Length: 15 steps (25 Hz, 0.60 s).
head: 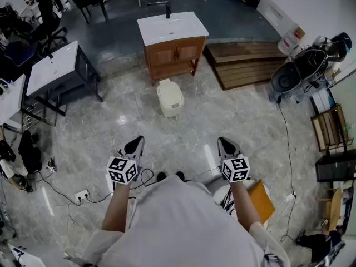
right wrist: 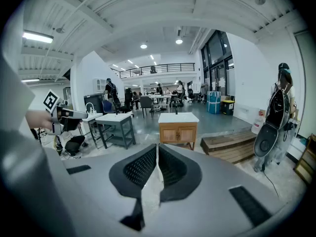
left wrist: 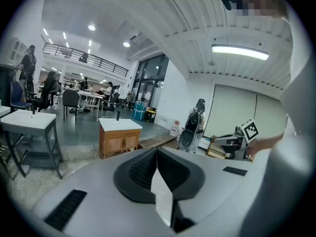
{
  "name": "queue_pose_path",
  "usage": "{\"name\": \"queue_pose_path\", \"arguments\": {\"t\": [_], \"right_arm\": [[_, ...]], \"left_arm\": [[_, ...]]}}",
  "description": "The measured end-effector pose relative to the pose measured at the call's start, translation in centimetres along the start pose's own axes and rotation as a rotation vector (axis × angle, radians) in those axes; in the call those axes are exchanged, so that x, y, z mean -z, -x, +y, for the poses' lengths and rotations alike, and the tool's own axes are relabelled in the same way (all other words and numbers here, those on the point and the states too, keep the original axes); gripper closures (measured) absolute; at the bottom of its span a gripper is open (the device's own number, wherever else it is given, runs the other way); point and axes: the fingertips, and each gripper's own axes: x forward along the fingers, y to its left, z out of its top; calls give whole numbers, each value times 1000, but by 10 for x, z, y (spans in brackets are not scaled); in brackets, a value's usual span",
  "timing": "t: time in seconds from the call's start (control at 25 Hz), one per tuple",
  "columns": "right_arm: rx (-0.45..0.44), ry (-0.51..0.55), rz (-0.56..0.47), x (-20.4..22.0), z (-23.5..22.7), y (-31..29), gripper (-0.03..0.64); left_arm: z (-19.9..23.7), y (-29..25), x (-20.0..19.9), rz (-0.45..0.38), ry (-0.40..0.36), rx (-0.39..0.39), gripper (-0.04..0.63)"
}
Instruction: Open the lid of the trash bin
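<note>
The trash bin (head: 170, 98) is a small cream bin with its lid down. It stands on the marble floor in front of a wooden sink cabinet (head: 174, 53), some way ahead of me. My left gripper (head: 135, 144) and right gripper (head: 225, 145) are held close to my body, well short of the bin, both pointing toward it. Each is shut with nothing between its jaws, as the left gripper view (left wrist: 156, 150) and the right gripper view (right wrist: 157, 146) show. The bin does not show in either gripper view; only the cabinet (left wrist: 118, 138) (right wrist: 178, 131) does.
A grey sink stand (head: 55, 71) is at the left and a wooden pallet step (head: 247, 64) at the right of the cabinet. A scooter (head: 303, 71) stands far right. Cables and a power strip (head: 81, 194) lie on the floor near my left side.
</note>
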Motion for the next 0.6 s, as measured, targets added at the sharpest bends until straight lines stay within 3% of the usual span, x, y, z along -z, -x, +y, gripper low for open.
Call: {"name": "queue_pose_path", "arguments": {"t": [0.6], "right_arm": [[-19,4,-6,-3,-4,-2,580]], "left_arm": [[-4,0,3,-1,6,-24,577]]}}
